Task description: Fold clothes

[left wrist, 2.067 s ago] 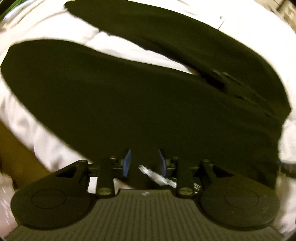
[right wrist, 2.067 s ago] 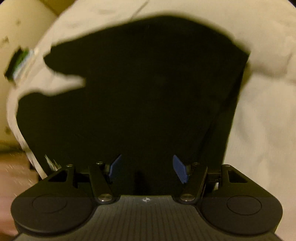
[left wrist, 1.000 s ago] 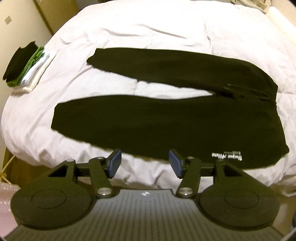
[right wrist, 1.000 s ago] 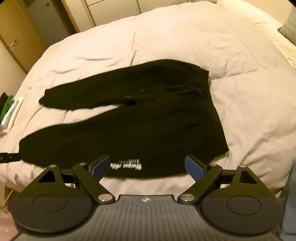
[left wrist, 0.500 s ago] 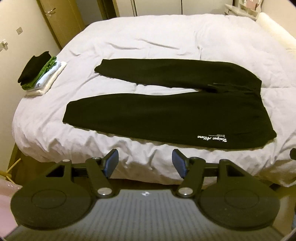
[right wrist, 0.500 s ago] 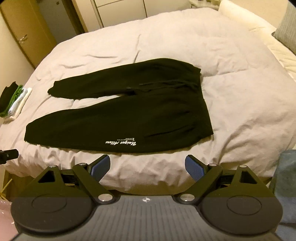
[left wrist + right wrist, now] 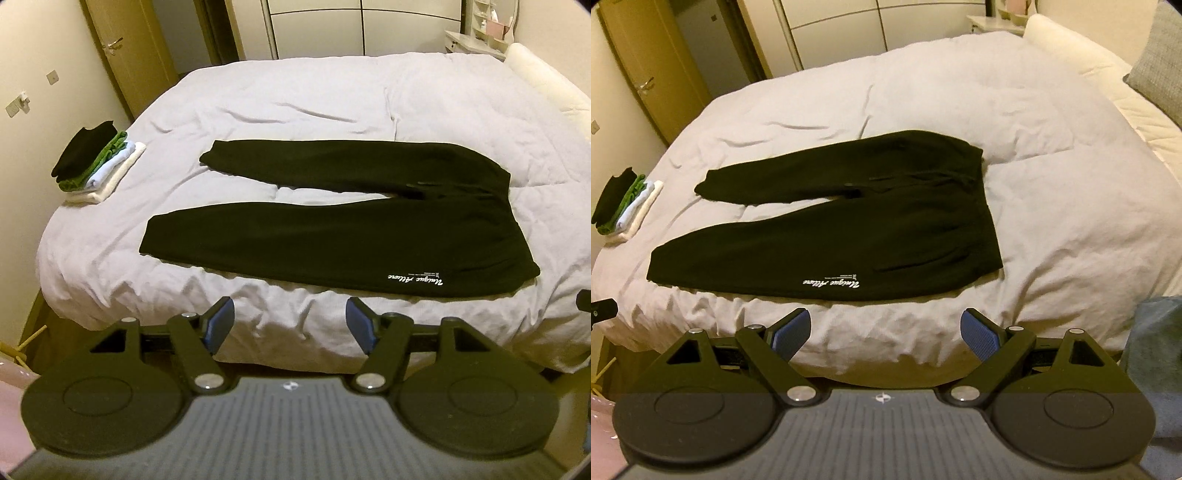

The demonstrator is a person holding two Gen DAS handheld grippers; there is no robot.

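Black sweatpants [image 7: 332,229] lie flat on the white bed [image 7: 314,99], legs spread apart and pointing left, waistband at the right, white script logo near the front edge. They also show in the right wrist view [image 7: 849,229]. My left gripper [image 7: 290,326] is open and empty, held back off the bed's front edge. My right gripper [image 7: 884,334] is open and empty, also back from the bed's front edge.
A stack of folded clothes [image 7: 98,162] sits on the bed's left corner, also seen in the right wrist view [image 7: 624,206]. A pillow [image 7: 1071,59] lies at the far right. A door [image 7: 125,48] and wardrobe stand behind. A grey-blue cloth [image 7: 1160,350] is at the right.
Both grippers have let go of the sweatpants, opened and pulled back away from the bed. The sweatpants now lie spread flat and seen whole.
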